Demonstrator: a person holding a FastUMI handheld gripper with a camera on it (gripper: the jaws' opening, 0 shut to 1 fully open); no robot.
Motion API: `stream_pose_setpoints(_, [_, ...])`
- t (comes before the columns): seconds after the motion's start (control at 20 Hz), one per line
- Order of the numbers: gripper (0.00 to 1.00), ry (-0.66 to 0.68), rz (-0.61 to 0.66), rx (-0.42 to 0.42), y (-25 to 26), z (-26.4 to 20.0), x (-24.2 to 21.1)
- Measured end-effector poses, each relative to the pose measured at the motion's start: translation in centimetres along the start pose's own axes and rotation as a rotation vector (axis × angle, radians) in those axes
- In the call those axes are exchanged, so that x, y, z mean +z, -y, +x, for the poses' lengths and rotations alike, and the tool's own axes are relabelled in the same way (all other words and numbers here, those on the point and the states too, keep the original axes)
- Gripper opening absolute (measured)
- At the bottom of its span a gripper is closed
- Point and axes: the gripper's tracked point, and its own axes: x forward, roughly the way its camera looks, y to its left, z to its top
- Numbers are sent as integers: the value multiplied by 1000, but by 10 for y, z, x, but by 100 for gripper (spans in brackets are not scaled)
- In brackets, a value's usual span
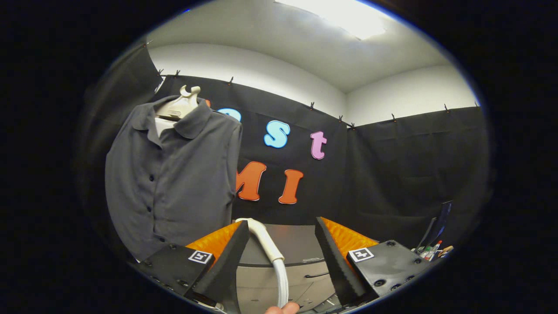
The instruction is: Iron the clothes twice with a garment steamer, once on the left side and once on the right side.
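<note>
Handheld two-finger gripper [282, 244] showing at the bottom of the gripper view, jaws standing apart with a wide gap. Each finger is tapering like a wedge to a narrow tip, inner faces looking ribbed. Behind each finger a flat black mounting plate [388, 261] is sitting, round-head screws dotting its corners and edges. A square black-and-white fiducial marker [200, 256] is showing on each plate. A fingertip [282, 309] of the person is peeking in below.

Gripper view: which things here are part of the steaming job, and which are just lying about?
Part of the job:
- grey shirt on a hanger
- white steamer hose, between the open fingers of the gripper

Lying about:
- cabinet
- pens beyond the fingers
</note>
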Motion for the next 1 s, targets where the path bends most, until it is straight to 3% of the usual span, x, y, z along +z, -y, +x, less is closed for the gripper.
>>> stream_pose_setpoints(0.15, [97,-68,-7,-53,19,55,-7])
stream_pose_setpoints(0.5, [98,-281,44,40,-3,189,-79])
stream_pose_setpoints(0.75, [98,-430,189,122,-26,232,-141])
stream_pose_setpoints(1.0, [97,-495,209,147,-27,248,-167])
